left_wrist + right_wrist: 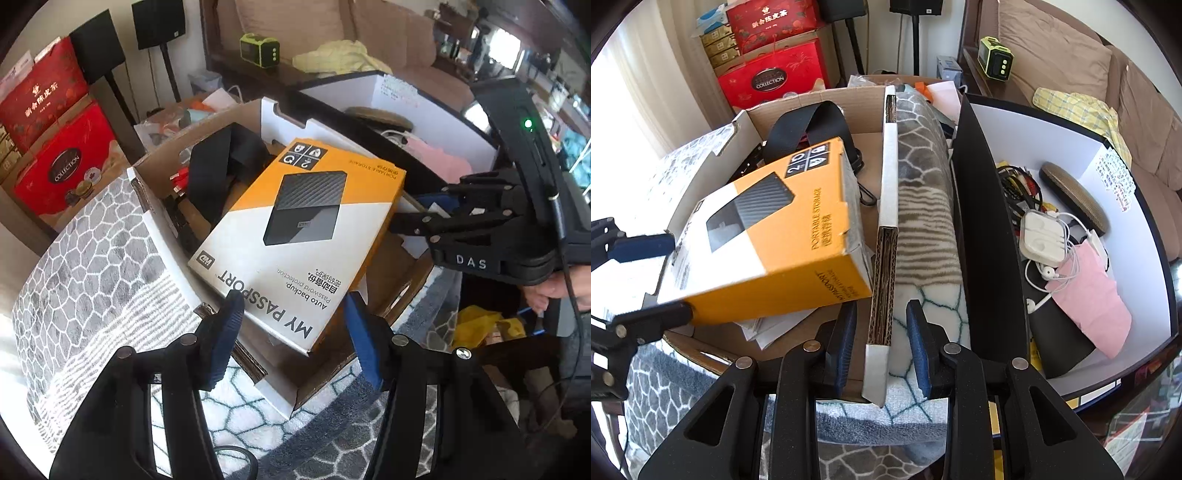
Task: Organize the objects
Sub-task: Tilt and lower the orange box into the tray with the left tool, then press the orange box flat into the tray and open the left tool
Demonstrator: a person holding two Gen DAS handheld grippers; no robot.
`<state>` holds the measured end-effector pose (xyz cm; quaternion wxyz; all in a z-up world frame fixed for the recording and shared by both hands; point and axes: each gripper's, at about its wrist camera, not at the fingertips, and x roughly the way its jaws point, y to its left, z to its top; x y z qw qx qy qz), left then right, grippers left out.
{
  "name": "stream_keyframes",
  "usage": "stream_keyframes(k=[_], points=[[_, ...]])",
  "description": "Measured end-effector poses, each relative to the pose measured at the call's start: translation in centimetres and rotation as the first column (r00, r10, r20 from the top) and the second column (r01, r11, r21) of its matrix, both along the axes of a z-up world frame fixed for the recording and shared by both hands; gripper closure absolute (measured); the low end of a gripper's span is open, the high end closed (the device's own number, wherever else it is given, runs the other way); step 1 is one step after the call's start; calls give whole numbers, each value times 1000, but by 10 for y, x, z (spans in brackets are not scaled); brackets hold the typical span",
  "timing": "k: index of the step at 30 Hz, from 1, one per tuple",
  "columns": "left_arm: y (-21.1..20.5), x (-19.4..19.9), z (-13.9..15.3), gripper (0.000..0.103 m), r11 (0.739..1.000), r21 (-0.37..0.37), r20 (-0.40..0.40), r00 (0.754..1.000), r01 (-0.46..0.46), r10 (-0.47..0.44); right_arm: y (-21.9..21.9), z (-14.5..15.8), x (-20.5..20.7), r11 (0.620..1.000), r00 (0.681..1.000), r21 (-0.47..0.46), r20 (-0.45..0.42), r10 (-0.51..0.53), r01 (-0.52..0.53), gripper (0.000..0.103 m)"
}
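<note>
An orange and white "My Passport" hard drive box (299,236) lies tilted on top of the things in an open cardboard box (159,221). My left gripper (291,332) is open, its blue pads on either side of the box's near corner without squeezing it. In the right wrist view the same hard drive box (775,236) leans in the cardboard box (886,221). My right gripper (881,343) is open, its pads astride the cardboard box's wall edge. The right gripper also shows in the left wrist view (424,214) at the box's right side.
A black strap (221,162) lies inside the cardboard box. A black-and-white bin (1126,258) on the right holds earphones (1043,232), cables and a pink cloth (1089,295). A grey patterned blanket (92,258) covers the surface. Red gift boxes (55,147) stand behind.
</note>
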<state>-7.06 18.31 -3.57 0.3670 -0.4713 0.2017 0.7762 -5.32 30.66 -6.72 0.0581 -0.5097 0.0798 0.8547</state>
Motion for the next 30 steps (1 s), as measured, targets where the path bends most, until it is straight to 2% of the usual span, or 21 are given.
stream_keyframes(k=[3,5,7,8,9,11,12,16,17,18,21,26,30], points=[[-2,-11,4,42,999,30,24,999,-23,22,-2,0,-1,1000,1000,3,2,2,-2,75],[-2,-16,9,42,999,40,24,1000,-20,19,-3,0,-1,1000,1000,4,3,3,-3,75],[-1,-16,13,51,999,49,23,1000,1,-3,-3,0,-1,1000,1000,3,3,4,-4,75],[1,-15,16,64,998,63,33,999,30,-32,-3,0,-1,1000,1000,2,3,4,-4,75],[4,-11,17,70,997,57,21,998,56,-58,-3,0,-1,1000,1000,1,3,2,-2,75],[12,-1,20,80,993,30,-25,994,110,-109,-4,0,-1,1000,1000,0,3,-6,6,75],[15,2,19,82,992,20,-14,992,125,-125,-4,0,-1,1000,1000,-1,2,-5,5,75],[15,7,9,76,994,-12,3,994,108,-108,-4,0,-1,1000,1000,-4,1,-6,6,75],[12,5,10,72,996,4,17,996,88,-88,-4,-1,-1,1000,1000,-8,0,-16,16,75],[9,2,10,61,998,24,38,997,65,-65,-4,-1,-1,1000,1000,-10,0,-15,15,75],[1,-9,18,49,998,65,42,999,11,-14,-5,-1,-1,1000,1000,-7,2,-16,16,75],[-1,-44,23,49,991,87,84,992,-99,92,-4,-1,0,1000,1000,-14,-4,-16,16,75],[12,-68,13,49,988,86,130,985,-126,114,-2,-1,0,1000,1000,-28,-7,-13,13,75]])
